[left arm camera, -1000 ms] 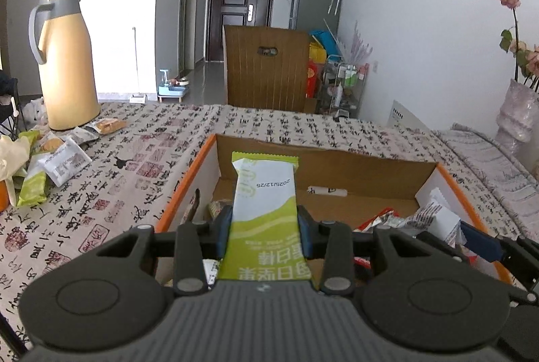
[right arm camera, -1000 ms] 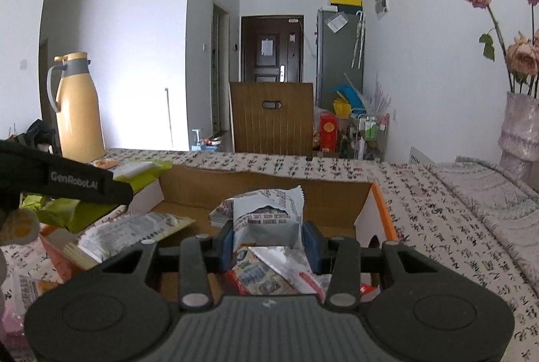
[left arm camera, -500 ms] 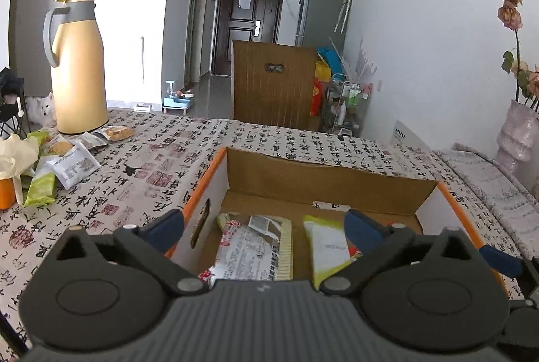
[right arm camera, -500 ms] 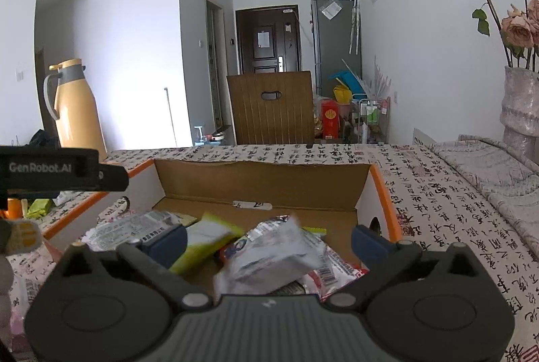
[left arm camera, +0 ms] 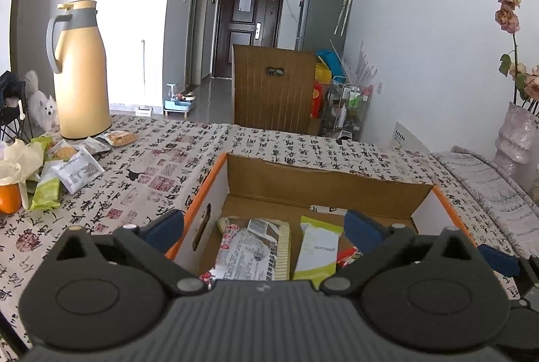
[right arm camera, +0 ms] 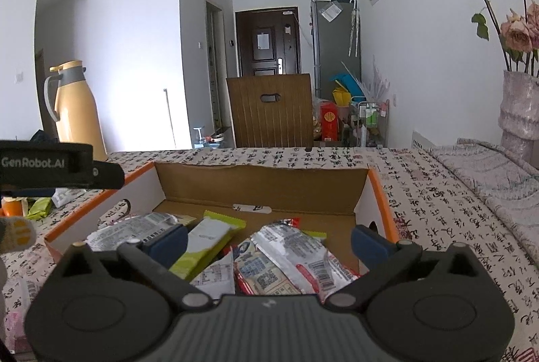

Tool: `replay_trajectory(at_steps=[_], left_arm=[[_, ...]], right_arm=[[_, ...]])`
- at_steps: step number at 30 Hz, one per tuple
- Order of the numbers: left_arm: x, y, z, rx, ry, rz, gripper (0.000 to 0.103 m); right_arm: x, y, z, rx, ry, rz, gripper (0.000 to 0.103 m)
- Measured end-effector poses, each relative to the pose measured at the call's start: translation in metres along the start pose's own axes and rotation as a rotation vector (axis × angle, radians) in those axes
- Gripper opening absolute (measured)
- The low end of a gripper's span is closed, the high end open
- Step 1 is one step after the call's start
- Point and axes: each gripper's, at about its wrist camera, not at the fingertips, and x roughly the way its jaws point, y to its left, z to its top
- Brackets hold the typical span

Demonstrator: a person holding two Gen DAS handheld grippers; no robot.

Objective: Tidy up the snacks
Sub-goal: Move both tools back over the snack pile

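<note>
An orange-rimmed cardboard box [left arm camera: 330, 183] [right arm camera: 262, 183] sits on the patterned tablecloth. Inside lie a green and white snack bar [left arm camera: 316, 251] [right arm camera: 209, 244], a silver and pink packet [left arm camera: 252, 251] and a silver and red packet [right arm camera: 296, 254]. My left gripper [left arm camera: 262, 227] hangs open over the box's left half, nothing between its fingers. My right gripper [right arm camera: 267, 239] is open above the packets in the right half, holding nothing. The left gripper's body [right arm camera: 50, 165] shows at the left edge of the right wrist view. Several loose snack packets [left arm camera: 67, 166] lie on the table far left.
A tall yellow thermos jug [left arm camera: 81, 75] stands at the table's far left, with an orange [left arm camera: 8, 198] near the snacks. A vase of dried roses [right arm camera: 520, 112] stands at the right. A wooden chair back [left arm camera: 274, 89] rises beyond the table. A white dog [left arm camera: 42, 109] sits on the floor.
Both grippers opened wide. The green snack bar dropped from the left one and the silver packet from the right one; both now lie in the box.
</note>
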Motion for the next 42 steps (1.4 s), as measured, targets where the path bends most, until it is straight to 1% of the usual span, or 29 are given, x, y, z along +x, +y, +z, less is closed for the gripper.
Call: replay_trajectory(at_steps=[9,16,24,29,33,38,42], left_arm=[[-0.026,0.0,0.001,0.021,-0.012,0.009,0.103],[-0.049,0.013,-0.011,0.028,-0.007,0.008,0.103],[-0.07,0.033,-0.034,0.025,0.018,0.009,0.103],[-0.076,0.042,-0.058,0.026,0.058,-0.002,0.103],[-0.082,0.046,-0.077,0.039,0.082,-0.025,0.103],[-0.083,0.048,-0.095,0.057,0.102,-0.051,0.103],[-0.08,0.049,-0.105,0.063,0.111,-0.054,0.103]], right_arm=[[-0.028,0.007,0.003,-0.022,-0.007,0.005,0.103],[-0.055,0.008,-0.006,-0.019,0.007,0.0,0.103],[-0.078,0.007,-0.031,-0.004,0.056,-0.004,0.103],[-0.087,0.01,-0.053,0.005,0.104,0.0,0.103],[-0.094,0.012,-0.068,0.003,0.141,-0.006,0.103],[-0.102,0.015,-0.084,-0.005,0.18,-0.01,0.103],[-0.104,0.017,-0.095,-0.009,0.207,-0.011,0.103]])
